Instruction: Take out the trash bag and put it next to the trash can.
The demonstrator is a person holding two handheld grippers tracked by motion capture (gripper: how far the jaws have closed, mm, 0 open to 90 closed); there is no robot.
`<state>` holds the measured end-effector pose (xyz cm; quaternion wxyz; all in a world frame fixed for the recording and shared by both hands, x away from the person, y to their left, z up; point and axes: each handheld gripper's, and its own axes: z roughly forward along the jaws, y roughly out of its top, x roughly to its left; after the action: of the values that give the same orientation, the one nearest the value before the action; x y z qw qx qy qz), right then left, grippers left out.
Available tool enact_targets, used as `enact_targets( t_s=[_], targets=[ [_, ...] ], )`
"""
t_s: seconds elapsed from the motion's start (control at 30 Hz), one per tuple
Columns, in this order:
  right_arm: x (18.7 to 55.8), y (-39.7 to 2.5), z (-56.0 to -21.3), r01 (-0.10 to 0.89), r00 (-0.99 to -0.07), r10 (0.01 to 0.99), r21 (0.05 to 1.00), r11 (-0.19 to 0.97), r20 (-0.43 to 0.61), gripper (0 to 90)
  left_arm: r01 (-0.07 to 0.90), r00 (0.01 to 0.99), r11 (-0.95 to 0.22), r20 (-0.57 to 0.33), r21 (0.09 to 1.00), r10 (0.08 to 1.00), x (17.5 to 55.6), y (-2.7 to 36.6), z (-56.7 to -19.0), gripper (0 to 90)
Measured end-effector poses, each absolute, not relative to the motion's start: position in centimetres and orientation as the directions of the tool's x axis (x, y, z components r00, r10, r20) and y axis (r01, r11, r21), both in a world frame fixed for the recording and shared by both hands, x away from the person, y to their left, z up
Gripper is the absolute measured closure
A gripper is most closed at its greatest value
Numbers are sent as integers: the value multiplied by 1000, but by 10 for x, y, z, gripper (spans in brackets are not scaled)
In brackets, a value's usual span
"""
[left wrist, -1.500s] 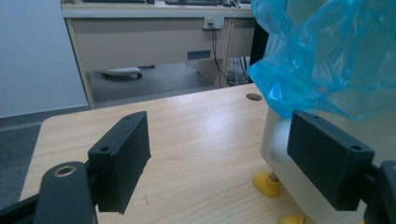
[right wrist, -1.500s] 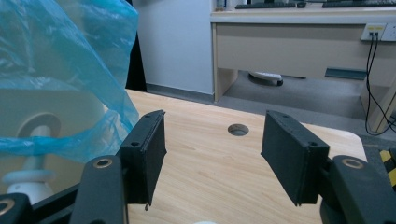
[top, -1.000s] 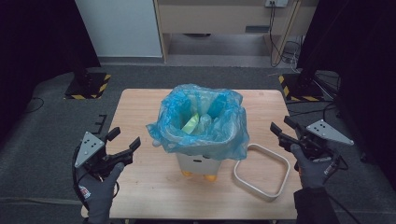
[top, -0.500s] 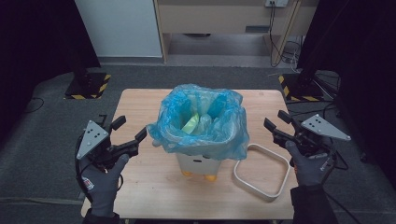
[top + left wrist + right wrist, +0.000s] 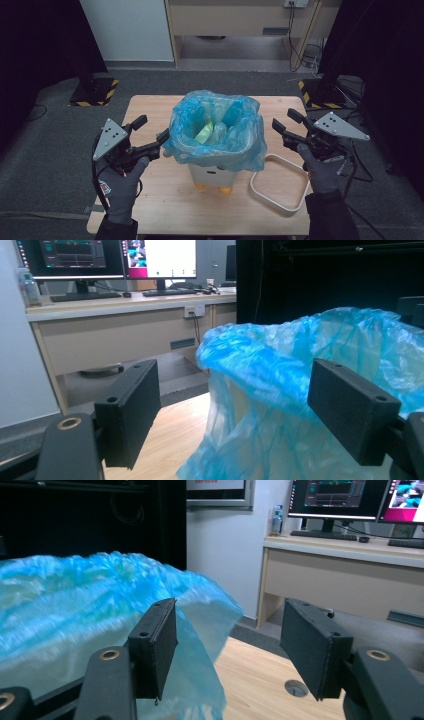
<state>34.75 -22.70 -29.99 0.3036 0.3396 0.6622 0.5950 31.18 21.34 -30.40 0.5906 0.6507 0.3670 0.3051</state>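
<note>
A white bin (image 5: 210,175) stands mid-table, lined with a blue plastic bag (image 5: 235,145) whose edge folds out over the rim. Something pale green (image 5: 205,134) lies inside. My left gripper (image 5: 151,128) is open just left of the bag's rim, nothing between its fingers. In the left gripper view the bag (image 5: 280,375) bulges right behind the open left gripper (image 5: 235,415). My right gripper (image 5: 286,120) hovers open a little right of the bag. In the right gripper view the bag (image 5: 75,600) lies behind the left jaw of the open right gripper (image 5: 227,645).
A white rounded frame (image 5: 252,186) lies flat on the wooden table (image 5: 150,200) right of the bin, under my right hand. Beyond the table are a desk with monitors (image 5: 100,255) and two stand bases with hazard stripes (image 5: 92,92), (image 5: 320,95).
Both grippers have risen and moved inward toward the bag's rim, the left one more. Both have stayed open. The bin and frame have not moved.
</note>
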Motion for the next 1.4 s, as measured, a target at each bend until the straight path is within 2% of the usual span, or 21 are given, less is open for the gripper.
enact_targets(
  t_s=[0.07,0.2,0.77,1.07,1.4],
  targets=[
    [348,-223,-296,85,-595,804,995,58,4,394,82,564,-51,-4,995,826,316,210,-301,204],
    [348,-215,-290,75,-611,792,995,67,-8,394,81,576,-59,2,995,817,320,202,-297,208],
    [352,-178,-282,85,-661,750,989,120,-34,394,131,598,-87,-9,988,802,339,178,-298,234],
    [358,-168,-289,124,-675,737,980,154,-31,442,162,600,-95,-22,982,800,344,174,-302,321],
    [361,-165,-292,157,-688,725,970,186,-28,558,195,601,-88,-48,977,798,349,173,-305,456]
  ],
)
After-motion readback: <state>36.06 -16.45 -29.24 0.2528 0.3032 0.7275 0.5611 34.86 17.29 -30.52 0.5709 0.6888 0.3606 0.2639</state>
